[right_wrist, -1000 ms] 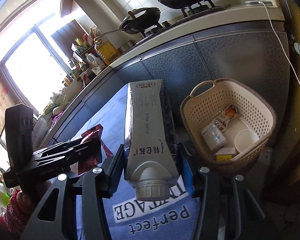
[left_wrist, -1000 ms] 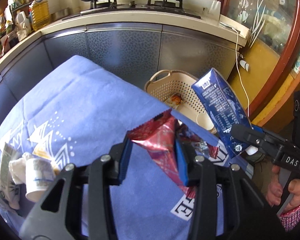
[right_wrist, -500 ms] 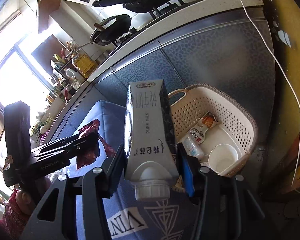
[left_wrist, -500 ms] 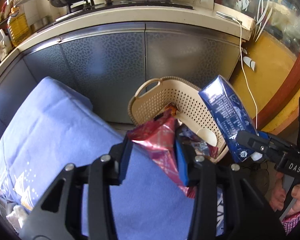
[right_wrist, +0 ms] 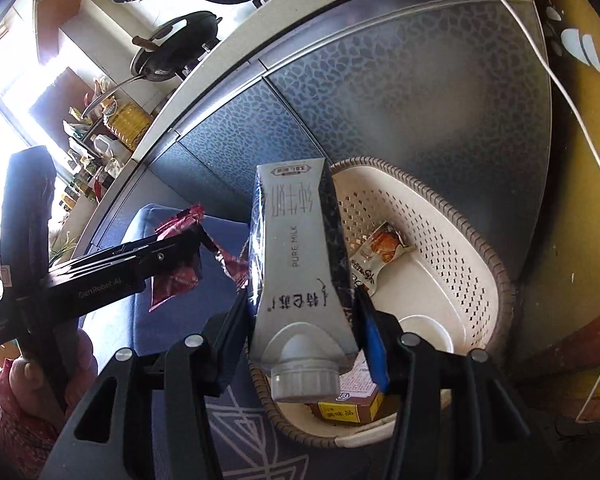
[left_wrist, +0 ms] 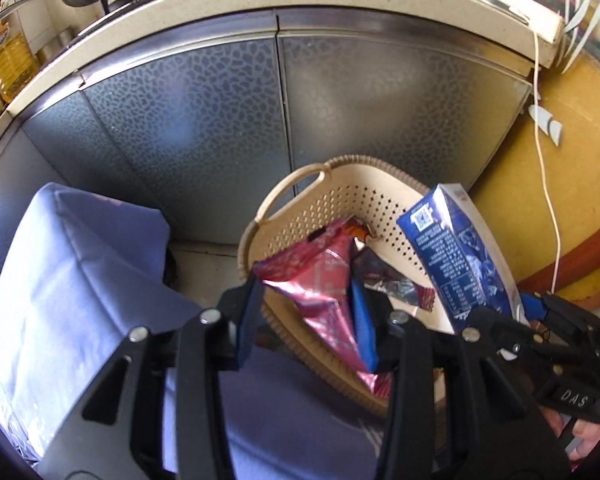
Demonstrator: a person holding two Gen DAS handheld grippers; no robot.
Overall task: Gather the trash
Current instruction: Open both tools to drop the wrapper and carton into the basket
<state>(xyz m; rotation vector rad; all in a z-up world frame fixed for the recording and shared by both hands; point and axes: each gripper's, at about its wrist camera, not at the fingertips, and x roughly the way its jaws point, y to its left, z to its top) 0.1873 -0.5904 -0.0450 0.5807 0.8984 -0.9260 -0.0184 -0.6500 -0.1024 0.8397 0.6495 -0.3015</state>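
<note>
Plainly the right gripper (right_wrist: 300, 320) is clamped on the milk carton (right_wrist: 296, 256), stiff but dentable, at centre frame. The left gripper (left_wrist: 306, 320) pinches a limp, slippery red wrapper (left_wrist: 320, 280) above the basket (left_wrist: 292, 188).

Milk carton (right_wrist: 296, 256): "PURE MILK" printed on pale front face; handwritten-style Chinese chars below, near cap, not legible w/ certainty. Carton's blue side (left_wrist: 456, 256) carries QR code and dense small print, unreadable. Left tool (right_wrist: 100, 280): "GenRobot.AI" on black body. Right tool (left_wrist: 572, 396): "DAS" on black body. Boxed item in basket (right_wrist: 496, 280): yellow label, chars too small to read.
</note>
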